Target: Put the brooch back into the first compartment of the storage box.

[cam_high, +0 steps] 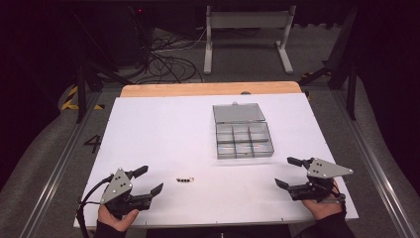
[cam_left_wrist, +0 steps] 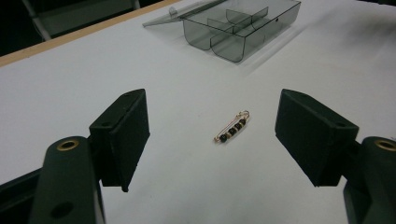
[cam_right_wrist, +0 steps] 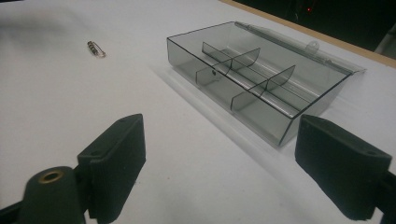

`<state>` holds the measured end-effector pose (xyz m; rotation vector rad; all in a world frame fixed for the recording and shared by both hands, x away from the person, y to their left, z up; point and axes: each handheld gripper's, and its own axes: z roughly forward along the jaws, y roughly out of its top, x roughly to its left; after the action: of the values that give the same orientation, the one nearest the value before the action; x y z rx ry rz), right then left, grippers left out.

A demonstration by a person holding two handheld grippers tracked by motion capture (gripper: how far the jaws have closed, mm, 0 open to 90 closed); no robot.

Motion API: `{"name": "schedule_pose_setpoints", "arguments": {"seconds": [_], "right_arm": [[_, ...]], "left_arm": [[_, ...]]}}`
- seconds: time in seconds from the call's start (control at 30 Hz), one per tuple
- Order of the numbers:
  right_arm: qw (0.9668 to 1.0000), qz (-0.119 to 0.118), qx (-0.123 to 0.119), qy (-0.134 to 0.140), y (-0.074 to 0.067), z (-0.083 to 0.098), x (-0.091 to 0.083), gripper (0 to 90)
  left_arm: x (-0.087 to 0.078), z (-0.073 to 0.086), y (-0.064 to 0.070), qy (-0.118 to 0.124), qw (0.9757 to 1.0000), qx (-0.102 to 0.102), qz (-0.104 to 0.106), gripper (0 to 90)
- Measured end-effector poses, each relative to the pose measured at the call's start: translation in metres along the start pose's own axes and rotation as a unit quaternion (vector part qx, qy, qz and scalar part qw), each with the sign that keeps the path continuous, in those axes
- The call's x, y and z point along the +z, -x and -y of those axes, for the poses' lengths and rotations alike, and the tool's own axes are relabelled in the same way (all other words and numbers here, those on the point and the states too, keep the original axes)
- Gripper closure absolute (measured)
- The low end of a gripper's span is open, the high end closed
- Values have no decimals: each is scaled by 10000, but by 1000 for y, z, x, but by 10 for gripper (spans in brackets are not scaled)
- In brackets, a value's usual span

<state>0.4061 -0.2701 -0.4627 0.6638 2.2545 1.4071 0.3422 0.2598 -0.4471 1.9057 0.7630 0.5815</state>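
Observation:
A small gold safety pin strung with black beads (cam_high: 185,180) lies flat on the white table top. It rests just beyond my left gripper (cam_high: 148,180), whose jaws stand wide open and empty. In the left gripper view the pin (cam_left_wrist: 232,127) lies between and ahead of the two pads. A smoky clear compartment box (cam_high: 243,140) stands open mid-table, its lid (cam_high: 238,112) folded back flat. My right gripper (cam_high: 288,172) is open and empty at the front right, aimed at the box (cam_right_wrist: 254,77). The pin (cam_right_wrist: 96,48) shows far off in the right gripper view.
The white board (cam_high: 163,124) covers a wooden table (cam_high: 208,89) whose far strip shows. The box's compartments look empty. Beyond the table are a grey stand (cam_high: 247,29), cables on the floor (cam_high: 163,59) and dark surroundings.

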Motion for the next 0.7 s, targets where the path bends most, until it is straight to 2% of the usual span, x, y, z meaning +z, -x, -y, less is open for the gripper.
{"name": "schedule_pose_setpoints", "arguments": {"seconds": [0.23,0.37,0.47,0.57,0.7], "right_arm": [[10000,-26,9,-6,0,0,1,167],[10000,-48,15,-19,0,0,2,167],[10000,-54,14,-33,0,1,2,169],[10000,-60,18,-33,0,1,2,171],[10000,-85,15,-31,0,0,3,173]], "left_arm": [[-1,-1,-1,12,10000,-47,41,265],[-2,-2,-2,21,9998,-143,135,264],[-2,-2,-1,10,9999,-62,89,267],[-2,-3,1,-53,9999,115,-27,286],[-3,-3,1,-17,10000,78,15,283]]}}
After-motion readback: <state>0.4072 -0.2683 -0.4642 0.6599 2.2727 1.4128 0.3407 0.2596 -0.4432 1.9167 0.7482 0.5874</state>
